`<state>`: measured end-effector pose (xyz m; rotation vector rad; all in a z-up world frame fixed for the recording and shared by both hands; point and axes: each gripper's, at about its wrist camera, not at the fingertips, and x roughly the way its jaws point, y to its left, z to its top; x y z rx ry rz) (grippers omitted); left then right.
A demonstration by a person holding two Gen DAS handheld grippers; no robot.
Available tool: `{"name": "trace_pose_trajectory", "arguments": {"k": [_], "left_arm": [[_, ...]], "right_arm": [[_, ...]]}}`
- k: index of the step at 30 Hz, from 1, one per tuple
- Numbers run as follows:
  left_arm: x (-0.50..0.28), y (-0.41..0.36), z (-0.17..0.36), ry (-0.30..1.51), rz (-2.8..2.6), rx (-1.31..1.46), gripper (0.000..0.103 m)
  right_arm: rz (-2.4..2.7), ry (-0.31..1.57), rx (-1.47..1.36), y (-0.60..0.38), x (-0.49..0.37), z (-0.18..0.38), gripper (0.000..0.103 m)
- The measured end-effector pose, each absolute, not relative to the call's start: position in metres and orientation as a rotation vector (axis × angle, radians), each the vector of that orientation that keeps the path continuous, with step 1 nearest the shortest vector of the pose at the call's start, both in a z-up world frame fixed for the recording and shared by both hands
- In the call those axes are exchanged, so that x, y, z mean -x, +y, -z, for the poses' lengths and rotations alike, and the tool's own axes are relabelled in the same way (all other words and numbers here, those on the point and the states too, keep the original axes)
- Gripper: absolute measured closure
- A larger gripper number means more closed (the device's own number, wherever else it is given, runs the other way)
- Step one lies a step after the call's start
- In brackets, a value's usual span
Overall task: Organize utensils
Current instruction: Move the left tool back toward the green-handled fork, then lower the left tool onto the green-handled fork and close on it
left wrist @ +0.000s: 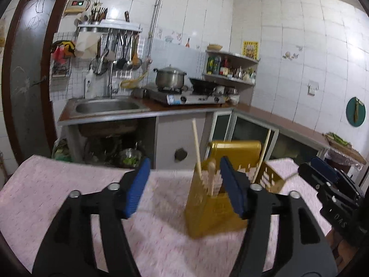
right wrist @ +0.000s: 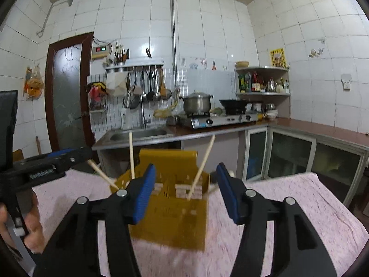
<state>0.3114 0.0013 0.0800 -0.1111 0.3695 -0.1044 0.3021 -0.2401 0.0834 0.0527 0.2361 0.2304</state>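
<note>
A yellow slotted utensil holder (left wrist: 216, 205) (right wrist: 170, 214) stands on the pink tablecloth (left wrist: 69, 184). Pale wooden chopsticks (left wrist: 197, 145) (right wrist: 205, 161) and a pale spoon (left wrist: 211, 175) stick up out of it. My left gripper (left wrist: 184, 184) is open and empty, above the table just in front of the holder; it also shows at the left of the right wrist view (right wrist: 69, 155). My right gripper (right wrist: 185, 189) is open and empty, straddling the holder's near side; it shows at the right of the left wrist view (left wrist: 320, 173).
Beyond the table stand a counter with a steel sink (left wrist: 106, 106), a gas stove (left wrist: 184, 94) with a pot (left wrist: 169, 77) and a wok, a corner shelf of bottles (left wrist: 230, 67) and a rack of hanging ladles (left wrist: 124, 53). A brown door (left wrist: 27, 69) is at left.
</note>
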Motion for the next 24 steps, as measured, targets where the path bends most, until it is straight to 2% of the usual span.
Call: {"name": "trace_pose_trajectory", "arguments": {"k": [2,5,11,24], "left_arm": [[-0.294,0.005,-0.079,0.390,0.097,0.106,0.027],[-0.266,0.011,-0.077,0.413,0.081,0.093,0.019],[-0.221,0.020,-0.062,0.497,0.079,0.103,0.006],[-0.159,0.040,0.006,0.788,0.027,0.153,0.005]], "right_arm": [[-0.219,0.276,-0.052,-0.244,-0.292,-0.081,0.046],[-0.188,0.332,-0.060,-0.253,-0.273,-0.073,0.037],[-0.129,0.441,-0.046,-0.270,-0.242,-0.052,0.033],[-0.111,0.698,-0.021,-0.279,-0.202,0.006,0.033]]}}
